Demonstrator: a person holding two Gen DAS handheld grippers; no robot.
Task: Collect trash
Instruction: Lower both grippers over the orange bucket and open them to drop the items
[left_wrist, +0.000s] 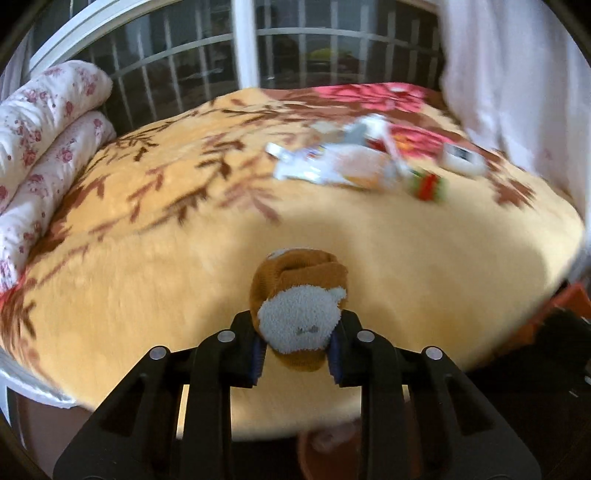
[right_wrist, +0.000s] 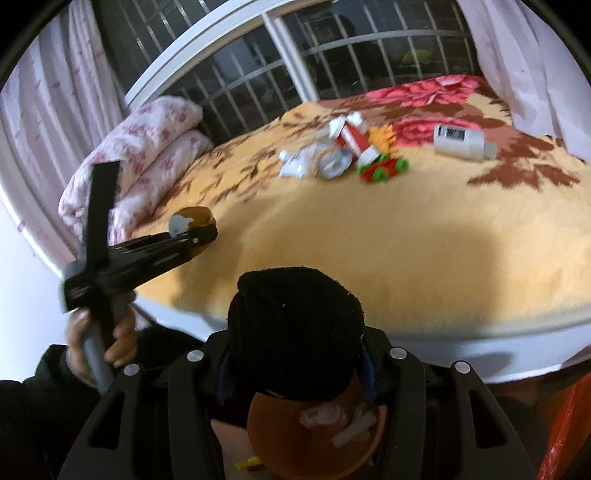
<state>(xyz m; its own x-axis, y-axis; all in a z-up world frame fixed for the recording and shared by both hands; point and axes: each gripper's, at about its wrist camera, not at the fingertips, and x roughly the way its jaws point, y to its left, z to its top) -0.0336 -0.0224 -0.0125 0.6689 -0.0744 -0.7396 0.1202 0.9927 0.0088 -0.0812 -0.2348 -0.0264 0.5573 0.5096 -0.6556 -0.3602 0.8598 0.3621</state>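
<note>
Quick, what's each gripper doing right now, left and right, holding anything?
Left gripper: closed on a brown and grey sock.
Right gripper: closed on a black sock, above an orange bin.

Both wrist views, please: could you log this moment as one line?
left gripper: shut on brown sock | right gripper: shut on black sock | wrappers, white bottle on bed
</note>
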